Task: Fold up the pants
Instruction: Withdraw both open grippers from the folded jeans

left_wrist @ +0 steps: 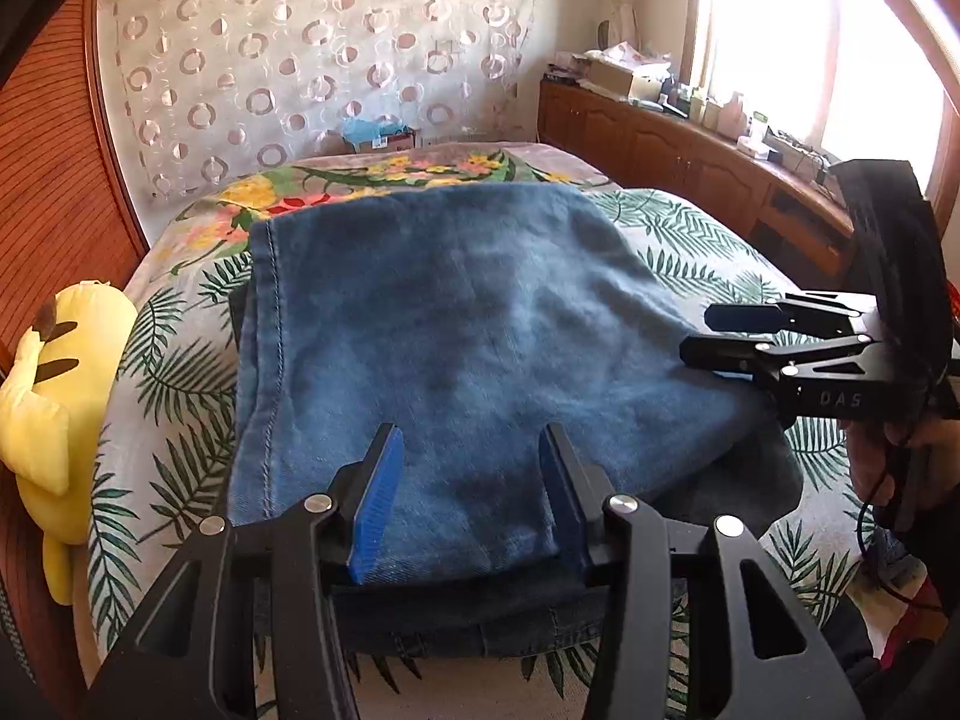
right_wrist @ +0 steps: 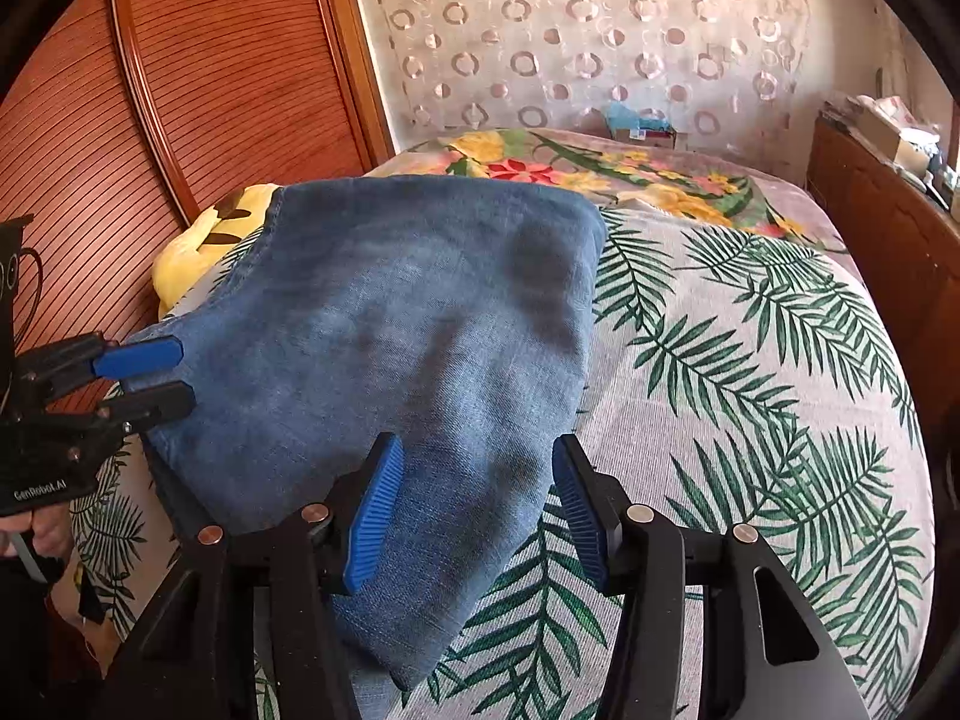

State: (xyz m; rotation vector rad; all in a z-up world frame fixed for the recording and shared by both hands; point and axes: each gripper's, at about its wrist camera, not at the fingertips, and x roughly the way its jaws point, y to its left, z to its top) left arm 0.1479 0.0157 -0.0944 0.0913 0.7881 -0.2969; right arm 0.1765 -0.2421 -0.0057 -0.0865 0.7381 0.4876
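Blue denim pants [left_wrist: 444, 324] lie folded in layers on the bed, seam edge at the left; they also show in the right wrist view [right_wrist: 384, 330]. My left gripper [left_wrist: 471, 450] is open, its fingers spread just above the near edge of the pants, holding nothing. It shows at the left of the right wrist view [right_wrist: 180, 375], at the pants' left edge. My right gripper [right_wrist: 477, 462] is open over the near right corner of the pants. In the left wrist view it [left_wrist: 696, 333] sits at the pants' right edge.
The bed has a leaf-print cover [right_wrist: 750, 360] and a floral blanket [left_wrist: 384, 174] at the far end. A yellow plush toy [left_wrist: 48, 408] lies at the left bed edge by the wooden headboard [right_wrist: 228, 72]. A wooden cabinet [left_wrist: 660, 144] with clutter stands at the right under the window.
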